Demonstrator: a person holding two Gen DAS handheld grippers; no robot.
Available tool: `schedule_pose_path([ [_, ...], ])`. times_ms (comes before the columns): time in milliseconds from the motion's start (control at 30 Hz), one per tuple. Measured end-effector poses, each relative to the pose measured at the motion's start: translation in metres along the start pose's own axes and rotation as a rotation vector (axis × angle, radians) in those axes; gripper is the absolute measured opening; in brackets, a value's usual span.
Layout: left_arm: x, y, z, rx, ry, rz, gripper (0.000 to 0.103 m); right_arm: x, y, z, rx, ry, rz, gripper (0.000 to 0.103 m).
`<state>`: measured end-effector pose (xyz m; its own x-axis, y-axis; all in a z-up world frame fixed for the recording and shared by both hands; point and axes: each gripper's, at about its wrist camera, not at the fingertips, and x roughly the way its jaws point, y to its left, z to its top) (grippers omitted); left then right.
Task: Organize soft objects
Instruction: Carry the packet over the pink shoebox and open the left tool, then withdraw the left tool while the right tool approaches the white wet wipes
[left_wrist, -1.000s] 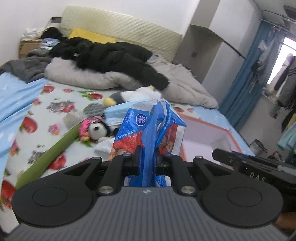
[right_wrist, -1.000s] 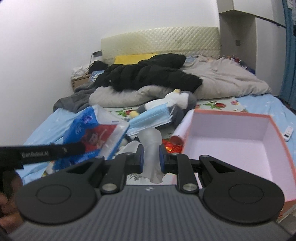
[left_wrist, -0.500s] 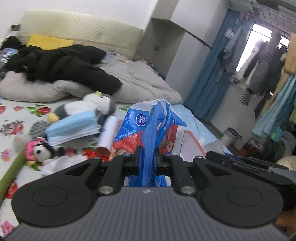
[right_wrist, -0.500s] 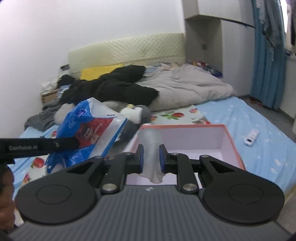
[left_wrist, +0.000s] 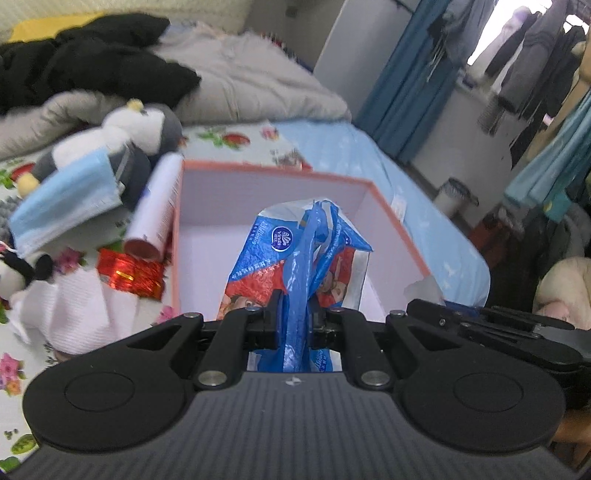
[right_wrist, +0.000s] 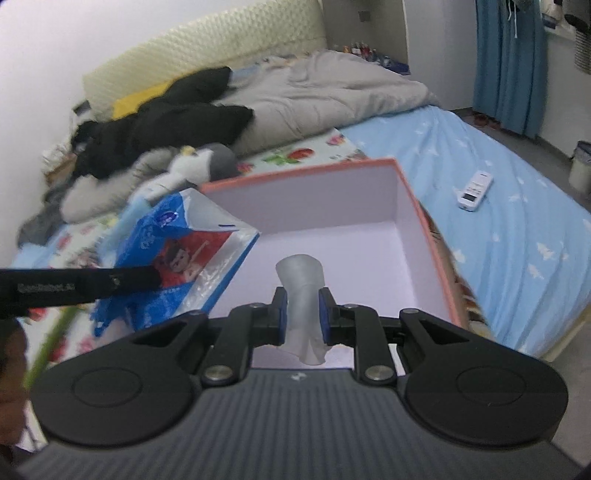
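Observation:
My left gripper is shut on the blue handle of a blue and red plastic pack, which hangs over the open pink box with an orange rim. The right wrist view shows the same pack at the box's left wall. My right gripper is shut on a whitish translucent piece of plastic, held above the box's inside. A plush penguin with a blue face mask on it lies left of the box.
A white tube, a red foil packet, a white cloth and a small panda toy lie on the bed left of the box. A remote rests on the blue sheet. Black clothing and a grey quilt lie behind.
Both grippers have swung to the right with their loads and now hover over the box. The pack and the plastic piece stayed gripped throughout.

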<state>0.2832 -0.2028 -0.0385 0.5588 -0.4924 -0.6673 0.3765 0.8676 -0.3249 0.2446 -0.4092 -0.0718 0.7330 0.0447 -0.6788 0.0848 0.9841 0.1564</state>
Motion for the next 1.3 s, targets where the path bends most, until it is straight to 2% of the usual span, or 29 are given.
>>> schedule_pose_path([
  [100, 0.029, -0.001, 0.001, 0.001, 0.052, 0.000, 0.014, 0.019, -0.008, -0.002, -0.004, 0.026, -0.024, 0.023],
  [300, 0.081, 0.001, 0.002, 0.013, 0.154, 0.017, 0.014, 0.048, -0.021, -0.007, 0.021, 0.077, -0.018, 0.023],
  [500, 0.107, 0.001, -0.004, 0.022, 0.204, 0.036, 0.014, 0.061, -0.029, -0.015, 0.048, 0.105, -0.004, 0.024],
  [567, 0.111, -0.001, -0.006, 0.025, 0.216, 0.040, 0.016, 0.061, -0.031, -0.016, 0.057, 0.108, 0.004, 0.029],
  [600, 0.113, -0.001, -0.005, 0.028, 0.219, 0.041, 0.021, 0.060, -0.031, -0.015, 0.059, 0.110, 0.008, 0.031],
  [633, 0.113, -0.002, -0.005, 0.031, 0.218, 0.040, 0.039, 0.059, -0.031, -0.014, 0.059, 0.110, 0.010, 0.032],
  [667, 0.113, -0.003, -0.005, 0.037, 0.213, 0.042, 0.050, 0.057, -0.031, -0.012, 0.059, 0.107, 0.011, 0.034],
  [767, 0.109, -0.006, -0.001, 0.064, 0.196, 0.060, 0.050, 0.048, -0.030, -0.006, 0.055, 0.076, 0.011, 0.047],
  [1000, 0.068, -0.013, 0.007, 0.085, 0.093, 0.057, 0.050, 0.009, -0.019, 0.013, 0.052, -0.034, 0.036, 0.047],
  [1300, -0.021, -0.013, 0.011, 0.132, -0.092, 0.101, 0.050, -0.048, 0.020, 0.032, 0.003, -0.188, 0.120, 0.047],
])
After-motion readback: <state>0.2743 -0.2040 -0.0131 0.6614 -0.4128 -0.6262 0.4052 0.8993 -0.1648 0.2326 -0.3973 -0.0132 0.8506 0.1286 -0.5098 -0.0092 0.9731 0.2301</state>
